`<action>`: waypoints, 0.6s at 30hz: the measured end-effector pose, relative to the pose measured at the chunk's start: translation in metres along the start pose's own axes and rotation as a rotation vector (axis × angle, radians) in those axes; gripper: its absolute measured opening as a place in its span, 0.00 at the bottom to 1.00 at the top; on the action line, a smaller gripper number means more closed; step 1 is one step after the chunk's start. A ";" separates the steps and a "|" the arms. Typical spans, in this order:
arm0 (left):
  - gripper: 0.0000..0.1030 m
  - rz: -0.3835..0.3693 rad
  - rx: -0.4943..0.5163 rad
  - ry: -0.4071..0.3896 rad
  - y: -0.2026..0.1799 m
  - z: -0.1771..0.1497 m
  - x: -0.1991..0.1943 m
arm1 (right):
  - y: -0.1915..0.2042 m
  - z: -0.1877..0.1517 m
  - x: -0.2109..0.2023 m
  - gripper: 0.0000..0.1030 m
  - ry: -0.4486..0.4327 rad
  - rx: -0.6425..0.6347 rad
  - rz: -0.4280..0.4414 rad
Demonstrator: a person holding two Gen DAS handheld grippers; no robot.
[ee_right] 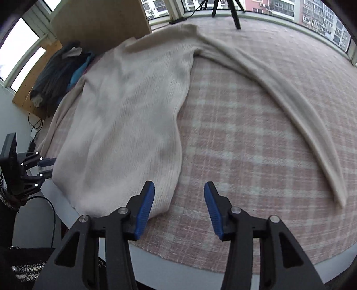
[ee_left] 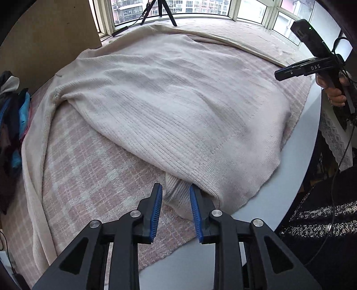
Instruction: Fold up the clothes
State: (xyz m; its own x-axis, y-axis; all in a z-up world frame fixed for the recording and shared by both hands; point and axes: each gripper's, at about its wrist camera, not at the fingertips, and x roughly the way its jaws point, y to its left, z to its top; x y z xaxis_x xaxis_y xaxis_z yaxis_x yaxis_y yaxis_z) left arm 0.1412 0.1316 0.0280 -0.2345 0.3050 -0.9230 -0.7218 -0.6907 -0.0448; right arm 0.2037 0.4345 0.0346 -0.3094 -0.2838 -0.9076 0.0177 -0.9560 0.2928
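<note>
Plaid cloth, cream sweater cuff seemingly between open left gripper fingers

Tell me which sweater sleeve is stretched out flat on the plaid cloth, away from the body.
The sleeve running from the far shoulder out to the right across the plaid cloth. The other sleeve's cuff is tucked under the sweater's hem, between the left gripper fingers.

The sweater's cuff tucks under its hem; the tripod above is cut off
</note>
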 end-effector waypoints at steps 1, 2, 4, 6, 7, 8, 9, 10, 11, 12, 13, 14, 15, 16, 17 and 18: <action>0.23 -0.011 -0.002 0.010 0.000 0.000 0.002 | 0.003 0.001 0.009 0.44 0.021 0.007 0.024; 0.17 -0.025 -0.010 0.026 0.000 0.000 0.004 | 0.005 0.002 0.017 0.43 0.041 0.015 0.047; 0.04 -0.060 -0.050 0.042 0.004 0.000 0.004 | 0.007 0.005 0.027 0.15 0.052 0.027 0.101; 0.03 -0.105 -0.101 0.043 0.009 0.000 0.000 | 0.010 0.004 0.022 0.04 0.025 0.031 0.135; 0.02 -0.144 -0.134 0.035 0.012 0.000 -0.008 | 0.011 0.005 0.013 0.04 0.000 0.032 0.143; 0.01 -0.173 -0.168 0.025 0.014 0.000 -0.019 | 0.012 0.007 0.004 0.04 -0.026 0.036 0.154; 0.00 -0.203 -0.202 0.015 0.017 0.000 -0.031 | 0.013 0.011 -0.010 0.04 -0.052 0.047 0.174; 0.00 -0.246 -0.242 0.004 0.019 -0.001 -0.042 | 0.013 0.014 -0.020 0.03 -0.071 0.056 0.183; 0.00 -0.314 -0.293 -0.009 0.021 -0.004 -0.054 | 0.013 0.015 -0.024 0.03 -0.070 0.055 0.157; 0.00 -0.383 -0.344 -0.021 0.023 -0.007 -0.066 | 0.013 0.016 -0.028 0.03 -0.069 0.054 0.132; 0.00 -0.452 -0.395 -0.034 0.025 -0.010 -0.077 | 0.013 0.016 -0.031 0.03 -0.068 0.053 0.106; 0.00 -0.491 -0.435 -0.034 0.026 -0.014 -0.085 | 0.013 0.017 -0.035 0.03 -0.066 0.052 0.080; 0.00 -0.471 -0.452 -0.008 0.026 -0.019 -0.083 | 0.013 0.018 -0.039 0.03 -0.065 0.051 0.055; 0.00 -0.419 -0.445 0.020 0.023 -0.023 -0.080 | 0.013 0.019 -0.042 0.04 -0.064 0.050 0.029; 0.00 -0.326 -0.403 0.042 0.019 -0.026 -0.074 | 0.012 0.020 -0.046 0.05 -0.063 0.049 0.004; 0.00 -0.277 -0.388 0.047 0.019 -0.026 -0.068 | 0.012 0.021 -0.050 0.06 -0.062 0.048 -0.022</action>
State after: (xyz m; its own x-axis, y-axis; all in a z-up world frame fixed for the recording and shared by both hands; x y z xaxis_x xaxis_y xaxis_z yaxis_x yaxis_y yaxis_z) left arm 0.1604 0.0804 0.0797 -0.0315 0.4886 -0.8719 -0.4542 -0.7841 -0.4230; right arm 0.1991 0.4382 0.0896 -0.3672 -0.2563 -0.8942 -0.0346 -0.9569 0.2884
